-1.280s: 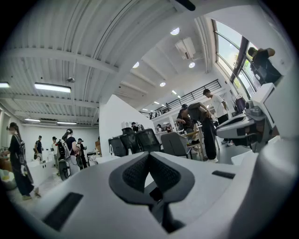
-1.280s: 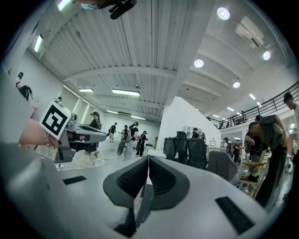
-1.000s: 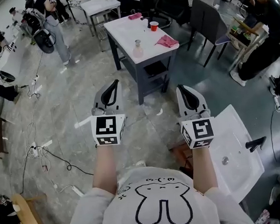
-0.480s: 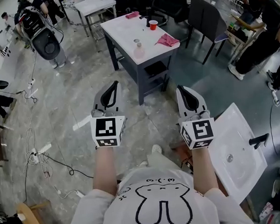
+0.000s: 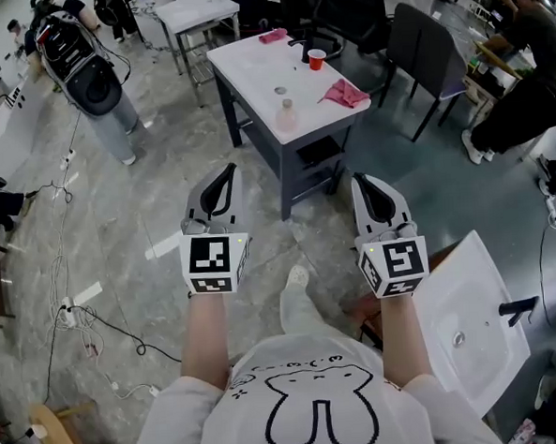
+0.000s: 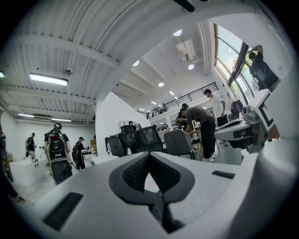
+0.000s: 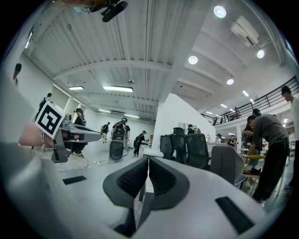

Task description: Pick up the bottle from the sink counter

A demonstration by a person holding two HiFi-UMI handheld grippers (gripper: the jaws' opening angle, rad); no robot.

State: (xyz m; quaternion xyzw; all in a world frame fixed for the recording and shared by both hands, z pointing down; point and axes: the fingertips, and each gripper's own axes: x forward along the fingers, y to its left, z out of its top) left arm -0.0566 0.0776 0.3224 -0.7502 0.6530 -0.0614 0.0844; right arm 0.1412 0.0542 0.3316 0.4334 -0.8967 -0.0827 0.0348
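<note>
Both grippers level, side by side, pointing toward the far table. Left gripper clenched, nothing in it. Right gripper likewise, pads meeting. Bottle stands on that table's near edge, well apart from both, seen in the head view only. Sink near right, same view only. Gripper views add office chairs. The right one also catches the left's marker cube.

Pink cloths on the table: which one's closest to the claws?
The cloth at the table's right edge, on the near side of the red cup. The other cloth lies at the far end.
</note>
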